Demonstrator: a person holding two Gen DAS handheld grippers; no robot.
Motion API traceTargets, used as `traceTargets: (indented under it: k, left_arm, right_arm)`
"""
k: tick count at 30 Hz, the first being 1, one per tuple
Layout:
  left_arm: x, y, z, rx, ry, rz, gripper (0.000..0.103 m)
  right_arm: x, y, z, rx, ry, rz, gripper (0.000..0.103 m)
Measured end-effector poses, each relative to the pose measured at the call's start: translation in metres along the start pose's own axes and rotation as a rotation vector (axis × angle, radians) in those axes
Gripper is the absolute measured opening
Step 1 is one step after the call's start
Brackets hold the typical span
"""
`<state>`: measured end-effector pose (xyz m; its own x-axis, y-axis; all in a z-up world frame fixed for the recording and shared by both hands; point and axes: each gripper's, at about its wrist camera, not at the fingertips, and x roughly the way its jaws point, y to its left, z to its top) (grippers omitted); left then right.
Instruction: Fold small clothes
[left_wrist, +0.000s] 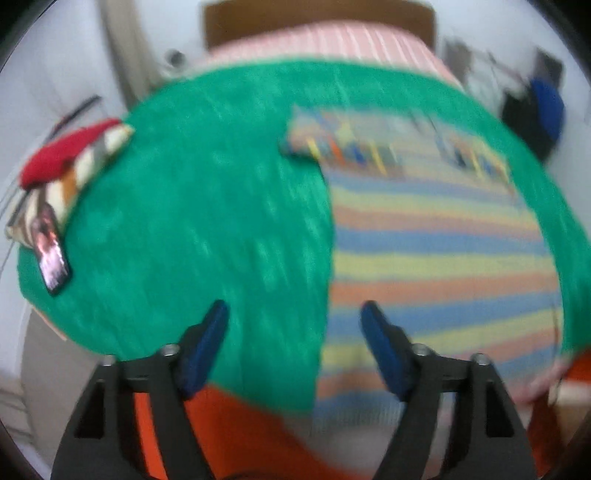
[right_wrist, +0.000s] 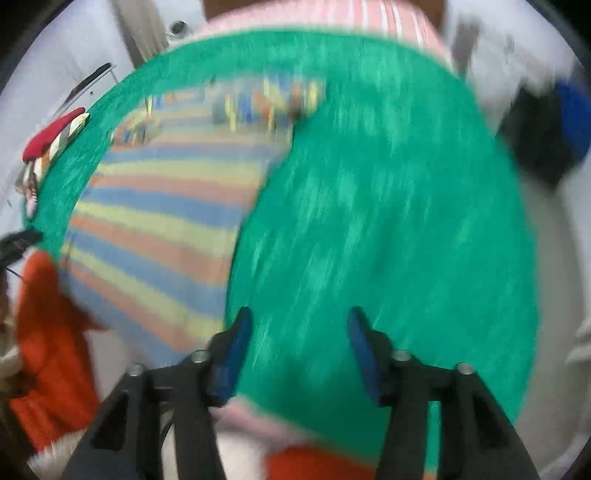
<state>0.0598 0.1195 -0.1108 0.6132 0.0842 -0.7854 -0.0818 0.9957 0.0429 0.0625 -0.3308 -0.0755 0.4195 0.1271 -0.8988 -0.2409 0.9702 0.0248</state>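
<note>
On the green cover (left_wrist: 207, 206) that spreads over a bed, taken here as the landmark: one small striped garment (left_wrist: 436, 251), bands of blue, yellow and orange, lying flat. Its far end carries a busier multicoloured pattern; blur hides the detail. In the left wrist view the garment occupies the right part of the green cover; in the right wrist view it occupies the left part.

Left gripper (left_wrist: 295, 310): blue pads, black frame, jaws released and standing wide, nothing between them. It hangs above the green cover where the garment's left edge meets bare green.

Right gripper (right_wrist: 299, 314): same make, jaws apart, empty. It hangs over bare green cover, just beside the garment's right edge.

At the left edge of the green cover: a striped cushion (left_wrist: 70, 184) with a red item (left_wrist: 62, 151) lying on it, and a dark phone (left_wrist: 51, 254) resting partly on the green.

Beyond the far edge of the green cover: pink striped bedding (left_wrist: 325, 40) and a brown headboard (left_wrist: 258, 18).

At the near edge of the green cover: orange fabric (left_wrist: 236, 428), kind unclear.

Past the right edge: a blue and black item (left_wrist: 543, 110), blurred.
</note>
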Motion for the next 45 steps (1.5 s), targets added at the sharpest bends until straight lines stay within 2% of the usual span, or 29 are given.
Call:
traceTargets:
  k: [2, 3, 6, 9, 11, 12, 13, 14, 15, 17, 19, 21, 25, 26, 28, 30, 35, 36, 38, 40, 41, 42, 45]
  left_arm:
    - [0.015, 0.002, 0.008, -0.065, -0.13, 0.059, 0.086]
    - [0.021, 0.001, 0.007, -0.076, -0.155, 0.109, 0.086]
    - [0.046, 0.001, -0.005, -0.093, -0.165, 0.195, 0.086]
    - [0.053, 0.009, -0.021, -0.065, -0.165, 0.247, 0.086]
    - [0.055, 0.022, -0.019, -0.134, -0.16, 0.212, 0.086]
    - [0.043, 0.025, -0.023, -0.157, -0.155, 0.2, 0.086]
    - [0.047, 0.028, -0.022, -0.169, -0.141, 0.199, 0.086]
    - [0.052, 0.031, -0.022, -0.176, -0.119, 0.202, 0.086]
    - [0.055, 0.031, -0.023, -0.182, -0.103, 0.202, 0.086]
    - [0.058, 0.036, -0.025, -0.207, -0.085, 0.184, 0.086]
    - [0.061, 0.041, -0.026, -0.236, -0.07, 0.172, 0.086]
    - [0.066, 0.043, -0.026, -0.256, -0.048, 0.168, 0.086]
    - [0.071, 0.041, -0.029, -0.27, -0.02, 0.155, 0.086]
    - [0.072, 0.038, -0.03, -0.259, -0.018, 0.16, 0.086]
    - [0.071, 0.032, -0.031, -0.237, -0.02, 0.174, 0.086]
    - [0.071, 0.026, -0.031, -0.21, -0.019, 0.19, 0.086]
    - [0.071, 0.016, -0.034, -0.164, -0.016, 0.227, 0.086]
    - [0.07, 0.015, -0.034, -0.159, -0.018, 0.231, 0.086]
    - [0.068, 0.015, -0.035, -0.154, -0.019, 0.235, 0.086]
    - [0.067, 0.015, -0.036, -0.152, -0.02, 0.236, 0.086]
    - [0.067, 0.016, -0.035, -0.154, -0.019, 0.235, 0.086]
    - [0.067, 0.016, -0.035, -0.156, -0.017, 0.234, 0.086]
    - [0.068, 0.016, -0.034, -0.157, -0.013, 0.236, 0.086]
  right_arm:
    - [0.001, 0.014, 0.041, -0.077, -0.073, -0.007, 0.063]
    - [0.009, 0.028, 0.068, -0.129, -0.109, 0.004, 0.064]
    - [0.053, 0.072, 0.131, -0.23, -0.145, 0.052, 0.073]
    - [0.107, 0.108, 0.172, -0.289, -0.109, 0.078, 0.073]
    - [0.145, 0.128, 0.191, -0.35, -0.093, 0.027, 0.073]
    - [0.163, 0.132, 0.198, -0.352, -0.086, 0.0, 0.072]
    - [0.183, 0.132, 0.205, -0.335, -0.076, -0.03, 0.061]
    - [0.191, 0.127, 0.208, -0.311, -0.067, -0.049, 0.043]
    - [0.197, 0.116, 0.21, -0.269, -0.047, -0.071, 0.005]
    - [0.183, 0.079, 0.214, -0.141, -0.074, -0.091, 0.004]
    - [0.153, 0.032, 0.212, -0.052, -0.146, -0.126, 0.004]
    - [0.12, -0.038, 0.205, 0.072, -0.195, -0.196, 0.004]
    - [0.08, -0.168, 0.174, 0.337, -0.202, -0.289, 0.004]
    - [0.075, -0.194, 0.161, 0.394, -0.201, -0.297, 0.004]
    - [0.073, -0.229, 0.138, 0.489, -0.186, -0.259, 0.004]
    - [0.085, -0.243, 0.116, 0.545, -0.151, -0.211, 0.004]
    - [0.126, -0.245, 0.075, 0.608, -0.047, -0.093, 0.005]
    - [0.132, -0.249, 0.065, 0.643, -0.042, -0.062, 0.006]
    - [0.132, -0.259, 0.048, 0.719, -0.087, 0.024, 0.006]
    - [0.123, -0.271, 0.035, 0.776, -0.106, 0.081, 0.014]
    - [0.118, -0.274, 0.031, 0.787, -0.111, 0.085, 0.015]
    - [0.111, -0.28, 0.027, 0.796, -0.123, 0.088, 0.021]
    - [0.097, -0.293, 0.022, 0.841, -0.174, 0.121, 0.047]
